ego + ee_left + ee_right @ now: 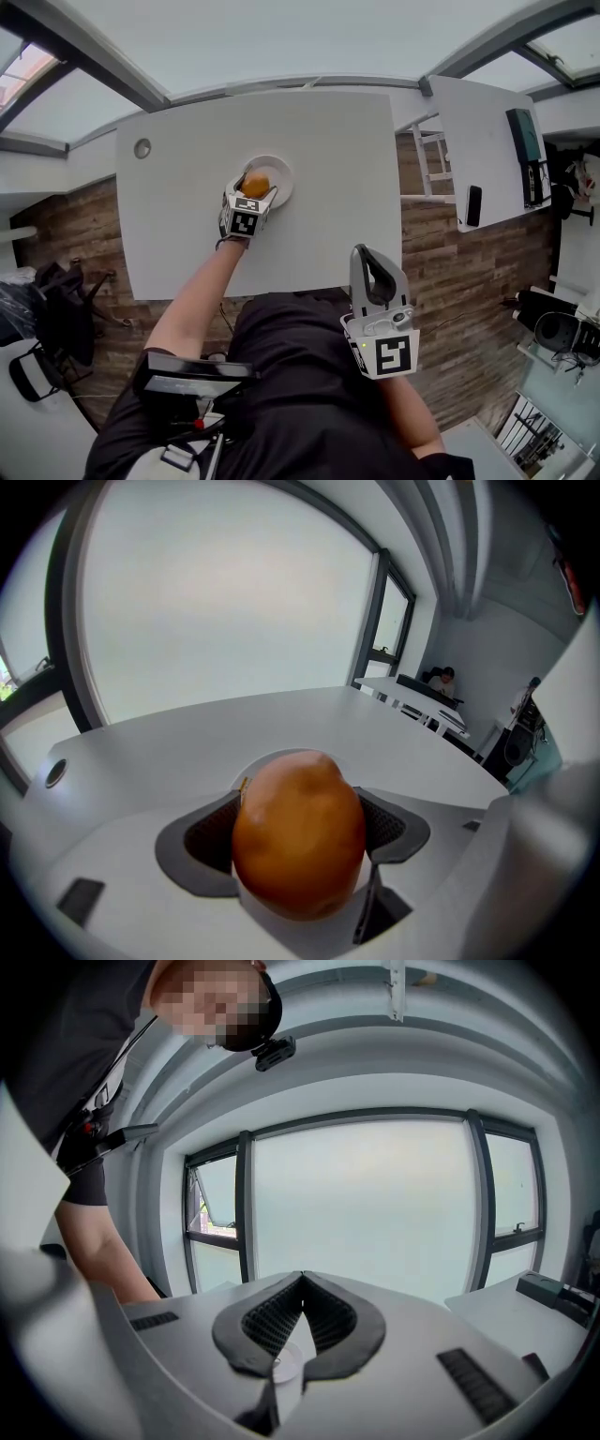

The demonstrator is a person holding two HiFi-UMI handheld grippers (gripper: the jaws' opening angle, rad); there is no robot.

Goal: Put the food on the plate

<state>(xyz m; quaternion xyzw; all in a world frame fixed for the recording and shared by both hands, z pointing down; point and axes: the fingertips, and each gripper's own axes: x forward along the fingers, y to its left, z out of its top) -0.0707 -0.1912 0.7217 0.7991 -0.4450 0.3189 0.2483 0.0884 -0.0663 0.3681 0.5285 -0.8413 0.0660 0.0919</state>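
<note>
Here we are with the left gripper (pixel 253 195) reached out over the white desk (pixel 187 216). Its fingers (pixel 211 841) are closed part-way on the food (pixel 298 834), a round orange piece that fills the gap between them, pad against each side. From the head view the food (pixel 255 184) sits right over the near-left part of the plate (pixel 284 173), so we judge the carry as good as finished. Whether it already touches the plate or hangs just above it, we cannot tell from up here.

The right gripper (pixel 364 255) is out of the action, held back close to our body and well apart from the plate. Its fingers (pixel 258 1321) meet at the tips with nothing between them.

What is left, by our reckoning: settle the food down onto the plate if it is not resting there yet, spread the left fingers to let it go, and draw the gripper clear without rolling the piece off the rim.
</note>
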